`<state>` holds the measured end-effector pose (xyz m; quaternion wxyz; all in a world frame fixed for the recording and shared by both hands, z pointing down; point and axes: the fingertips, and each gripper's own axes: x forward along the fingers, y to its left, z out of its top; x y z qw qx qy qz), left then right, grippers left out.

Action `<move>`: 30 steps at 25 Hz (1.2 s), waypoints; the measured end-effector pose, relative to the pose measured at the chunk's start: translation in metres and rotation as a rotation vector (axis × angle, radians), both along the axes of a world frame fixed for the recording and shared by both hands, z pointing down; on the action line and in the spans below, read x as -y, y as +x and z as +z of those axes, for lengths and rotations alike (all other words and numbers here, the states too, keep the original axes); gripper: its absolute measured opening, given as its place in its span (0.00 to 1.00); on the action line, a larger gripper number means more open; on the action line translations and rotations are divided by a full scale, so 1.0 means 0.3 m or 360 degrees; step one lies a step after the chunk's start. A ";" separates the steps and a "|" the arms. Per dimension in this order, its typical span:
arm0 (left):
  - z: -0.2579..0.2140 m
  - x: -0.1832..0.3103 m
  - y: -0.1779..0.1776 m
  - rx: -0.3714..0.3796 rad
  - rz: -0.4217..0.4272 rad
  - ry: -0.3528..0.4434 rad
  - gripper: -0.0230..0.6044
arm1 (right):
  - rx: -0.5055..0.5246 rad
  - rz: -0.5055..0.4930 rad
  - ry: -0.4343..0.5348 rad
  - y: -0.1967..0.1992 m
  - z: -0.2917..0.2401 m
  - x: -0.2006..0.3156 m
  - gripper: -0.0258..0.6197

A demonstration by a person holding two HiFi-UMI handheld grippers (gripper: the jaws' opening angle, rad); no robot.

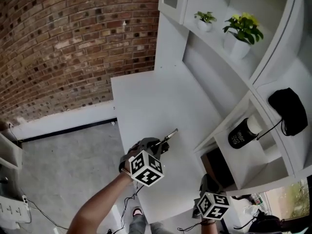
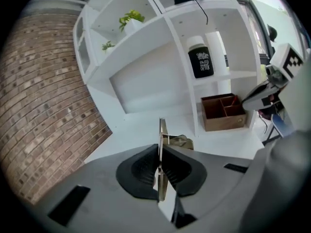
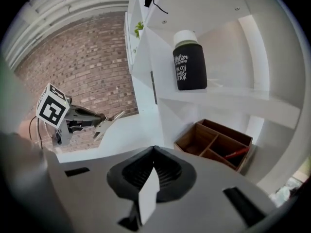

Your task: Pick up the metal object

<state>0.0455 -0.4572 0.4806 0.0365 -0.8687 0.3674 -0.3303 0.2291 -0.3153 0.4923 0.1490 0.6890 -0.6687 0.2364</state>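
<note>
The metal object (image 1: pixel 171 135) is a thin flat strip, and my left gripper (image 1: pixel 163 143) is shut on it above the white desk (image 1: pixel 156 101). In the left gripper view the metal object (image 2: pixel 163 130) stands on edge between the two black pads (image 2: pixel 141 166) and pokes out ahead of my left gripper (image 2: pixel 160 152). The right gripper view shows that left gripper (image 3: pixel 104 123) at the left, with the metal object (image 3: pixel 115 115) pointing right. My right gripper (image 1: pixel 205 182) hangs near the desk's front right; its jaws (image 3: pixel 154 152) meet with nothing held.
A wooden organiser box (image 2: pixel 223 111) (image 3: pixel 216 142) with a red pen (image 3: pixel 236 153) sits in the low cubby. A black bottle (image 1: pixel 242 133) stands on the shelf above it. Potted plants (image 1: pixel 242 30) are higher up. A brick wall (image 1: pixel 63 33) lies to the left.
</note>
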 end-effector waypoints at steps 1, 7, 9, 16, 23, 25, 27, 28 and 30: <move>-0.019 -0.016 -0.015 -0.0043 -0.0044 -0.0016 0.06 | -0.0001 -0.0012 0.0012 -0.005 -0.017 0.001 0.04; -0.122 -0.111 -0.103 -0.0313 -0.0310 -0.0062 0.06 | -0.0025 -0.0089 0.0097 -0.018 -0.121 0.025 0.04; -0.143 -0.146 -0.132 -0.0401 -0.0390 -0.0076 0.06 | -0.0034 -0.0110 0.0137 -0.018 -0.162 0.037 0.04; -0.223 -0.212 -0.273 -0.0731 -0.0762 -0.0003 0.06 | -0.0092 -0.0163 0.0268 -0.004 -0.289 0.071 0.04; -0.280 -0.269 -0.331 -0.0986 -0.0923 -0.0026 0.06 | -0.0092 -0.0209 0.0393 -0.058 -0.373 0.114 0.04; -0.285 -0.286 -0.341 -0.0977 -0.0927 -0.0024 0.06 | -0.0081 -0.0224 0.0398 -0.088 -0.371 0.112 0.04; -0.291 -0.292 -0.354 -0.0963 -0.0931 -0.0011 0.06 | -0.0071 -0.0242 0.0406 -0.119 -0.374 0.110 0.04; -0.294 -0.292 -0.360 -0.0961 -0.0933 -0.0006 0.06 | -0.0065 -0.0250 0.0413 -0.132 -0.377 0.109 0.04; -0.298 -0.293 -0.368 -0.0959 -0.0937 0.0004 0.06 | -0.0055 -0.0266 0.0426 -0.153 -0.384 0.108 0.04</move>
